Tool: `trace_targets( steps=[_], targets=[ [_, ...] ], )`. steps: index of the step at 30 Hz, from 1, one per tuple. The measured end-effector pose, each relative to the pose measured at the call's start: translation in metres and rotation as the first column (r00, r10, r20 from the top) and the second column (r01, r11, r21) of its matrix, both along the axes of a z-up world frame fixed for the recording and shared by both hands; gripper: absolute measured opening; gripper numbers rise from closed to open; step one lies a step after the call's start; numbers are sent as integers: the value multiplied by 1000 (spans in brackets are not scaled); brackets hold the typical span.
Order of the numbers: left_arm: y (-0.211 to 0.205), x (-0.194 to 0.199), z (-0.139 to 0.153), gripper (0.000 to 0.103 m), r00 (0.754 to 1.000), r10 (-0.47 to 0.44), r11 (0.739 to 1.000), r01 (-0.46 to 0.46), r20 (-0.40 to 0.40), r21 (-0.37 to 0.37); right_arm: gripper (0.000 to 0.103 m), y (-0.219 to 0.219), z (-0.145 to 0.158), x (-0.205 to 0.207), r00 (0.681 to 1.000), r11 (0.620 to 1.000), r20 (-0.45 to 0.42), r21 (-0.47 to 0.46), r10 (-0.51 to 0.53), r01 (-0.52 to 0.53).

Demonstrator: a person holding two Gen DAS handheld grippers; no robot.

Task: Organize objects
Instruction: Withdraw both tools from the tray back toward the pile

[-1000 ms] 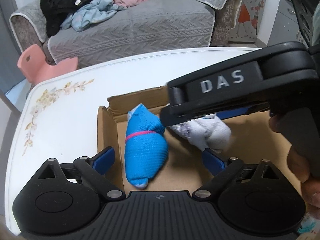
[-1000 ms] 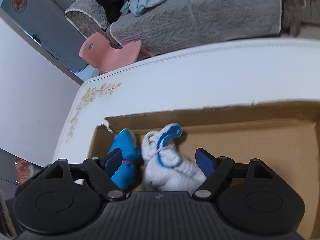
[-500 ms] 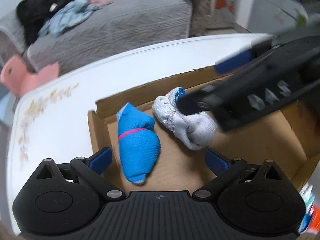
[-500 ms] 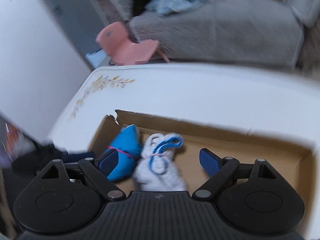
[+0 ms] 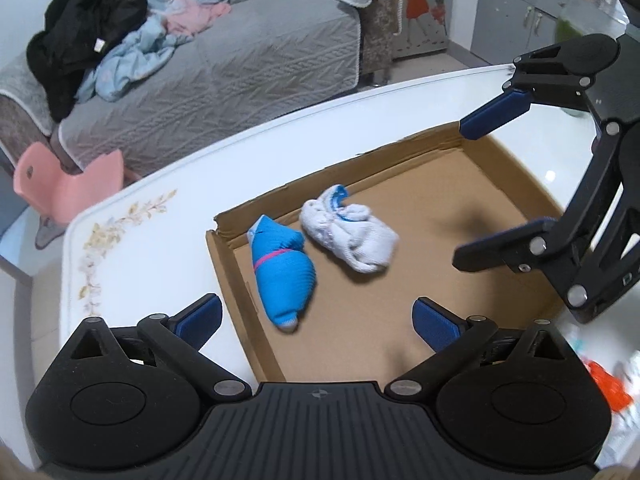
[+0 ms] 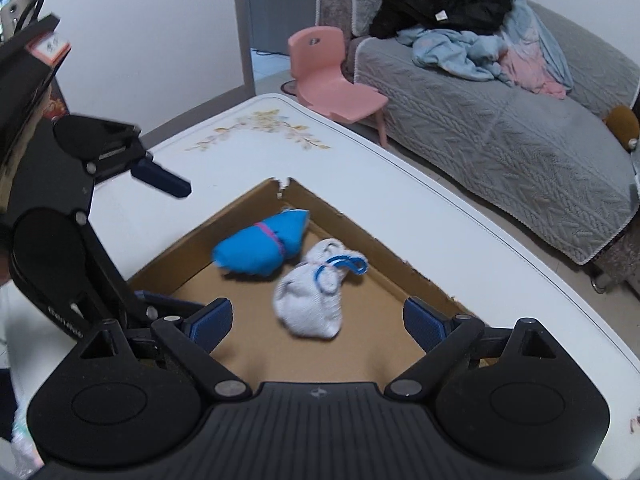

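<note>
A shallow cardboard box (image 5: pixel 400 156) lies on the white table (image 5: pixel 132 216). Inside it, near the left corner, rest a blue rolled sock bundle (image 5: pixel 282 268) with a pink band and a white rolled sock bundle (image 5: pixel 352 236) with blue trim, side by side. My left gripper (image 5: pixel 316 316) hovers open above the box's near edge, holding nothing. My right gripper (image 6: pixel 318 318) hangs over the white bundle (image 6: pixel 312 300) with its jaws opening and its pads clear of the bundle. The blue bundle (image 6: pixel 260 250) lies just beyond. Each gripper shows at the side of the other's view.
A grey sofa (image 5: pixel 248 64) piled with clothes stands beyond the table, with a pink child's chair (image 6: pixel 332 80) beside it. Grey cabinets (image 5: pixel 516 20) are at the far right. Blurred colourful items (image 5: pixel 604 384) lie off the box's right side.
Both grippers have lifted up and back from the box. The right gripper's jaws have spread off the white bundle, which now lies free, and its view has rolled.
</note>
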State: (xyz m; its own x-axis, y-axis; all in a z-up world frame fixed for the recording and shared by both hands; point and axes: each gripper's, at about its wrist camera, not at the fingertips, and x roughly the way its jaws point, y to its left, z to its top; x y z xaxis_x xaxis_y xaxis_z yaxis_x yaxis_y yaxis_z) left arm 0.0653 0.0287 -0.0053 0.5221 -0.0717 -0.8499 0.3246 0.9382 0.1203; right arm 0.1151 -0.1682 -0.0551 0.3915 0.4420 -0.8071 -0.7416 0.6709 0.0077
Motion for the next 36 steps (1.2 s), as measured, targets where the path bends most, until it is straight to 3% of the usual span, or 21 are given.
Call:
trace_targets(
  steps=[5, 11, 15, 19, 22, 25, 31, 36],
  targets=[
    [-10, -54, 23, 102, 998, -58, 998, 58, 5, 3, 98, -14, 18, -41, 1000, 1000, 5, -8, 25, -25],
    [-18, -141, 19, 102, 989, -127, 992, 127, -77, -4, 100, -51, 25, -108, 999, 999, -18, -16, 38, -38],
    [-15, -188, -8, 102, 987, 14, 999, -20, -160, -35, 102, -80, 13, -154, 998, 998, -20, -17, -61, 60],
    [-7, -219, -40, 102, 942, 183, 971, -218, -282, -98, 102, -99, -20, -186, 986, 987, -64, -40, -156, 154],
    [-4, -231, -55, 102, 929, 238, 963, -263, -284, -55, 102, -105, -43, -197, 979, 983, -91, -45, -182, 179],
    [1, -232, -63, 102, 919, 278, 950, -306, -281, -60, 102, -105, -59, -203, 979, 984, -112, -72, -170, 162],
    [-6, -224, -85, 102, 929, 285, 957, -289, -236, 16, 102, -98, -78, -202, 978, 988, -158, -95, -138, 124],
    [-5, -221, -104, 102, 934, 280, 959, -263, -222, 106, 102, -89, -102, -206, 981, 981, -165, -183, -102, 71]
  ],
)
